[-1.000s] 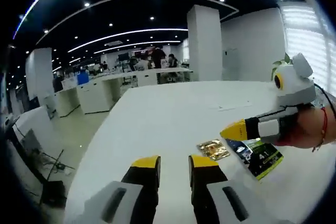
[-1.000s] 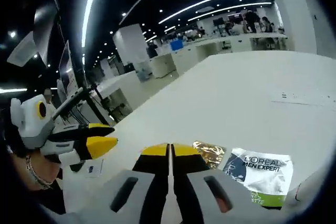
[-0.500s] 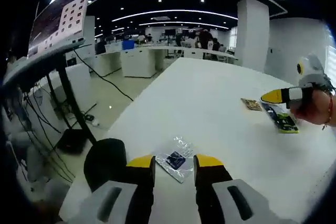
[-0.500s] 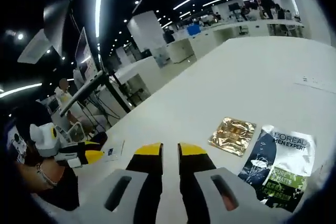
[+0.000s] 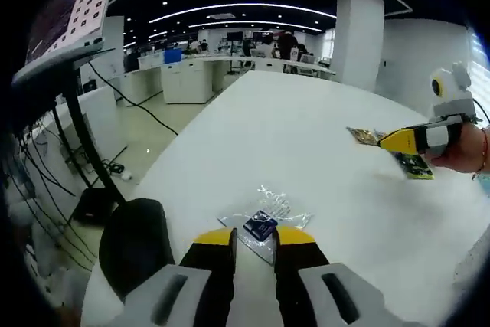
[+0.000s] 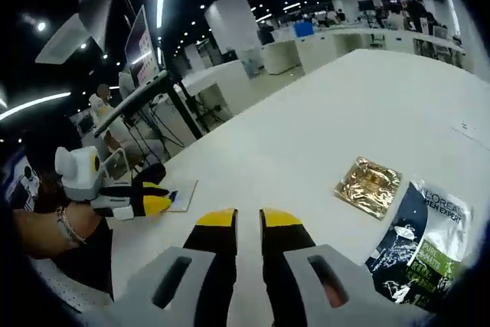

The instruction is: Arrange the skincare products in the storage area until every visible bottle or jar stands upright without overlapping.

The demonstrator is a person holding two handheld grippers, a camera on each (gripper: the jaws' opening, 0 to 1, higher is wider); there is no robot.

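A small clear sachet [image 5: 260, 226] with a dark blue square inside lies on the white table [image 5: 291, 135], near its edge. My left gripper [image 5: 255, 237] is open with a narrow gap, its yellow tips on either side of the sachet's near end. The right gripper view shows that same gripper [image 6: 157, 203] low at the sachet [image 6: 181, 195]. My right gripper [image 6: 248, 220] hovers over bare table, slightly open with nothing between its fingers. A gold foil sachet [image 6: 371, 187] and a dark L'Oreal sachet [image 6: 425, 239] lie flat to its right. In the left gripper view my right gripper [image 5: 398, 140] sits beside them.
A black rounded chair back [image 5: 134, 243] stands just off the table's edge by my left gripper. Beyond it are a monitor stand with cables [image 5: 73, 105] and the floor. A hand [image 6: 46, 227] holds the left gripper. Office desks fill the background.
The left gripper has closed in on the clear sachet and its jaws have narrowed around it. The right gripper, shut a second ago, now stands slightly open and farther from the two flat sachets.
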